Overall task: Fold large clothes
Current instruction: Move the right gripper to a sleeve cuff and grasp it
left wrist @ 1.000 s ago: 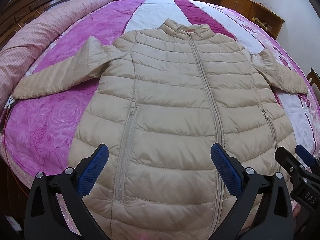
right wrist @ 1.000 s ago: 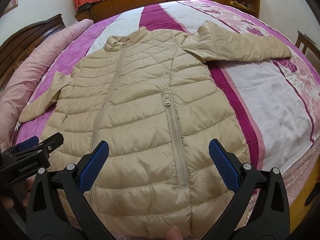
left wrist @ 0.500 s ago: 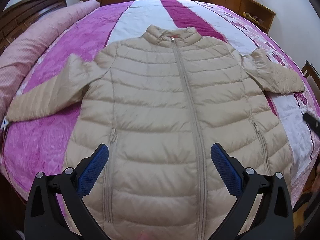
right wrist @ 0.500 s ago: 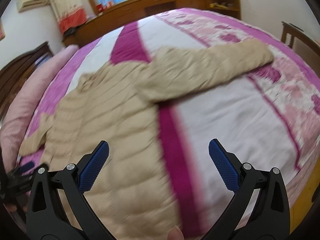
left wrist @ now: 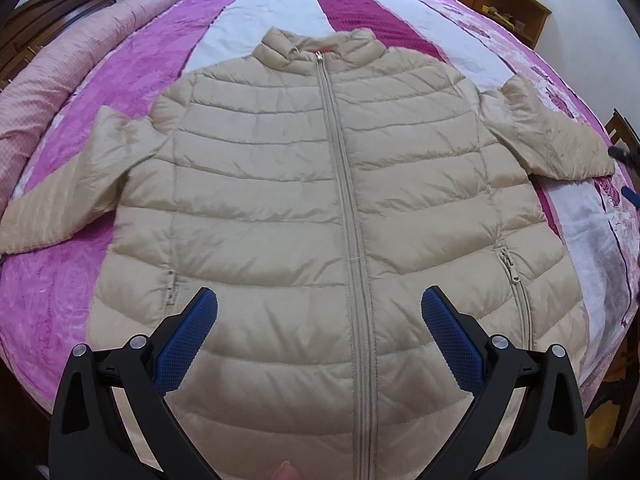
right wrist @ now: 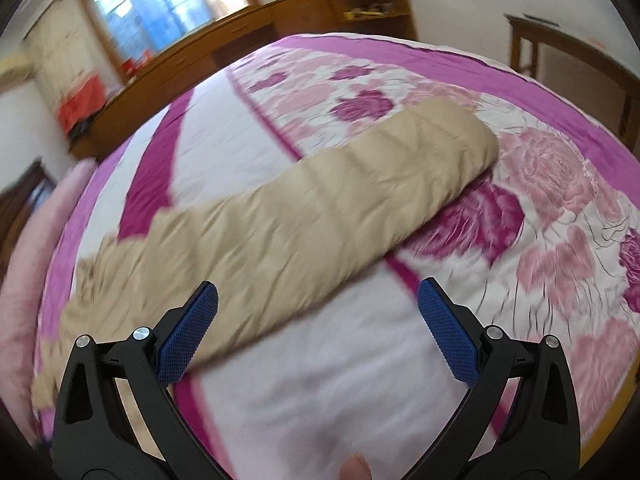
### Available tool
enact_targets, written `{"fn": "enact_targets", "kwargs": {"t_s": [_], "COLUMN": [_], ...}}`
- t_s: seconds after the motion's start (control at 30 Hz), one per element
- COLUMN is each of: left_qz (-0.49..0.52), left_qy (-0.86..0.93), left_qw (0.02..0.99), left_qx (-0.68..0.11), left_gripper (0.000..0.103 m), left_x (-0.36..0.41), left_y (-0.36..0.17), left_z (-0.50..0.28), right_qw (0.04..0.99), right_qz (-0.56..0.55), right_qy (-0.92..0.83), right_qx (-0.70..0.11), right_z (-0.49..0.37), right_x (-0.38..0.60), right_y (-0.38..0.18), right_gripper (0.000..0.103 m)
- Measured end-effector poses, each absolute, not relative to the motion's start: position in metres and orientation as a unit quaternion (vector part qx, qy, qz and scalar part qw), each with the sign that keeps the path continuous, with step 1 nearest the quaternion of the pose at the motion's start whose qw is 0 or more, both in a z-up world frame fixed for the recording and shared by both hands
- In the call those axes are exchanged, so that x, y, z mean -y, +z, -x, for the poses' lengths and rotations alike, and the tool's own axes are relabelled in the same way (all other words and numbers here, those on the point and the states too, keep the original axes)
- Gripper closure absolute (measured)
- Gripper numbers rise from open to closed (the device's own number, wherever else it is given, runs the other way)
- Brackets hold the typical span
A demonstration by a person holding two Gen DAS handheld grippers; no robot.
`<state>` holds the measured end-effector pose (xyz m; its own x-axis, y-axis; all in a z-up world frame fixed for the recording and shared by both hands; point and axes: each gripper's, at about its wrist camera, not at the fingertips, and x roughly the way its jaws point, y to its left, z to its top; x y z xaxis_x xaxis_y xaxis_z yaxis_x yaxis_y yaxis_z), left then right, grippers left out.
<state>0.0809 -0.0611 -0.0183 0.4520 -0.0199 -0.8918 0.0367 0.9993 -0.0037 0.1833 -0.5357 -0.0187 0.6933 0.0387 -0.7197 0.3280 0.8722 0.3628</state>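
Observation:
A beige quilted puffer jacket [left wrist: 280, 200] lies face up and zipped on the bed, collar at the far side, both sleeves spread out. My left gripper [left wrist: 320, 336] is open and empty, above the jacket's lower front near the hem. My right gripper [right wrist: 318, 328] is open and empty, above the bedspread beside the jacket's right sleeve [right wrist: 320, 208], whose cuff points far right. The right gripper's tips also show at the right edge of the left wrist view [left wrist: 626, 172], near that cuff.
The bed has a pink, magenta and white floral bedspread [left wrist: 280, 4]. A pink rolled quilt [left wrist: 60, 68] lies along its left side. Wooden cabinets [right wrist: 256, 28] line the far wall. A wooden chair [right wrist: 568, 60] stands at the right of the bed.
My right gripper has swung right from over the jacket's body to the right sleeve. My left gripper has shifted right, now centred over the jacket's front. Both stay open.

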Motion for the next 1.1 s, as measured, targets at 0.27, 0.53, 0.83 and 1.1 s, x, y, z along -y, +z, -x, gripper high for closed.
{"fn": "enact_targets", "kwargs": {"t_s": [0.27, 0.53, 0.83, 1.1], "left_qz": [-0.008, -0.04, -0.036, -0.035], "left_qy": [-0.029, -0.059, -0.056, -0.056], "left_qw": [0.835, 0.816, 0.811, 0.817], "left_qx": [-0.55, -0.573, -0.581, -0.573], "left_gripper": [0.005, 0.005, 0.004, 0.005], "left_x": [0.062, 0.069, 0.067, 0.068], "left_y": [-0.045, -0.064, -0.073, -0.07], "left_z": [-0.097, -0.112, -0.117, -0.111], "right_qw": [0.855, 0.819, 0.826, 0.876], "right_qz": [-0.327, -0.364, -0.365, -0.349], "right_qy": [-0.148, -0.202, -0.198, -0.106], "right_qx": [-0.375, -0.395, -0.382, -0.315], "right_z": [-0.234, -0.253, -0.232, -0.2], "right_x": [0.602, 0.626, 0.631, 0.593], "right_y": [-0.044, -0.076, -0.069, 0.0], "right_gripper": [0.004, 0.031, 0.096, 0.098]}}
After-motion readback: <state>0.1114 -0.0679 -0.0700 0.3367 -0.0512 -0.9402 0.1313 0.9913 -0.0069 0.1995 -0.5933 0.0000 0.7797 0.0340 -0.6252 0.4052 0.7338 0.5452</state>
